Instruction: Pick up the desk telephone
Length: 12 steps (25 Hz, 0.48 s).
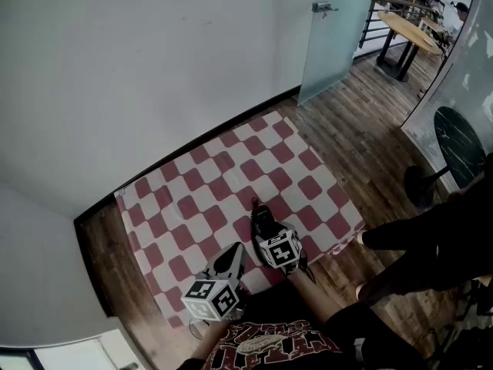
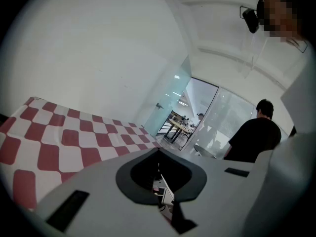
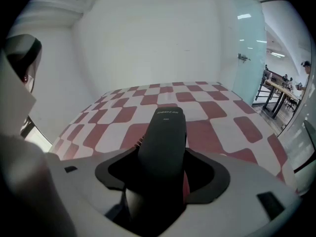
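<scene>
A black telephone handset [image 1: 260, 213] lies on the red-and-white checkered mat [image 1: 231, 168], near its front edge. My right gripper [image 1: 266, 227] points steeply down over it, marker cube on top. In the right gripper view the handset [image 3: 165, 132] runs forward out of the gripper's dark recess, between the jaws, and a sliver of red mat shows beside it, so the jaws stand open around it. My left gripper [image 1: 231, 259] hovers at the mat's front left, apart from the handset. The left gripper view shows only its white body and mat [image 2: 49, 137]; its jaws are hidden.
The mat lies on a wooden floor [image 1: 362, 129] against a white wall. A frosted glass door [image 1: 331, 29] stands at the back right. A person in dark trousers [image 1: 431, 245] stands close on the right, beside a round stand base [image 1: 420, 185]. A wooden table [image 1: 412, 33] is far back.
</scene>
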Available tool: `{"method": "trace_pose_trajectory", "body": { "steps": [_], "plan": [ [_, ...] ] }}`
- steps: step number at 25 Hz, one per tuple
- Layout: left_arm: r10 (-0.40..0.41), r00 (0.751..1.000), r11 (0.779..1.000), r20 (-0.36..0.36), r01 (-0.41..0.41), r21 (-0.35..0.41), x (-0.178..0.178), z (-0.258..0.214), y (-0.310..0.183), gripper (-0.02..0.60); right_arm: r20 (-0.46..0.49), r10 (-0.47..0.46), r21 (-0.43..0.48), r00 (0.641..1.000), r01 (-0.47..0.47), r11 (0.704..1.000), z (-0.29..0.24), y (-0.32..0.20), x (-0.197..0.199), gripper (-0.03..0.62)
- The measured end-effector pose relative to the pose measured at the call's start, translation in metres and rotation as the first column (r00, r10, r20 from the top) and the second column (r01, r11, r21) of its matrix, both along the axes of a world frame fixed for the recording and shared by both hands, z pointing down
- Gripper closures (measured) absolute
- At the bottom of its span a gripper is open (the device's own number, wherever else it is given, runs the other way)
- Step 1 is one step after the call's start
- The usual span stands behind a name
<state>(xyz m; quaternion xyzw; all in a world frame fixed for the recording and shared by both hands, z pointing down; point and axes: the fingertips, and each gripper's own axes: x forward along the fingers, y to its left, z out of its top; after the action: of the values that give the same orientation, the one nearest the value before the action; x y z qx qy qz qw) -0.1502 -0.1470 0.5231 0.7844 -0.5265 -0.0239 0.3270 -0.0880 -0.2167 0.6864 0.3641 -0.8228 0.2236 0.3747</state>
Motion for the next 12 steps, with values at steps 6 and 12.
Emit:
{"method": "trace_pose_trajectory", "body": {
  "steps": [6,12],
  "plan": [
    [-0.008,1.0,1.0,-0.003,0.008,-0.012,-0.002,0.003,-0.001,0.574,-0.037,0.026,-0.011,0.999,-0.026,1.0,0.006,-0.004,0.0,0.303],
    [-0.014,1.0,1.0,-0.003,0.014,-0.024,-0.003,0.007,0.0,0.574,-0.048,0.069,-0.023,0.996,-0.07,0.997,0.016,-0.004,0.0,0.303]
  ]
}}
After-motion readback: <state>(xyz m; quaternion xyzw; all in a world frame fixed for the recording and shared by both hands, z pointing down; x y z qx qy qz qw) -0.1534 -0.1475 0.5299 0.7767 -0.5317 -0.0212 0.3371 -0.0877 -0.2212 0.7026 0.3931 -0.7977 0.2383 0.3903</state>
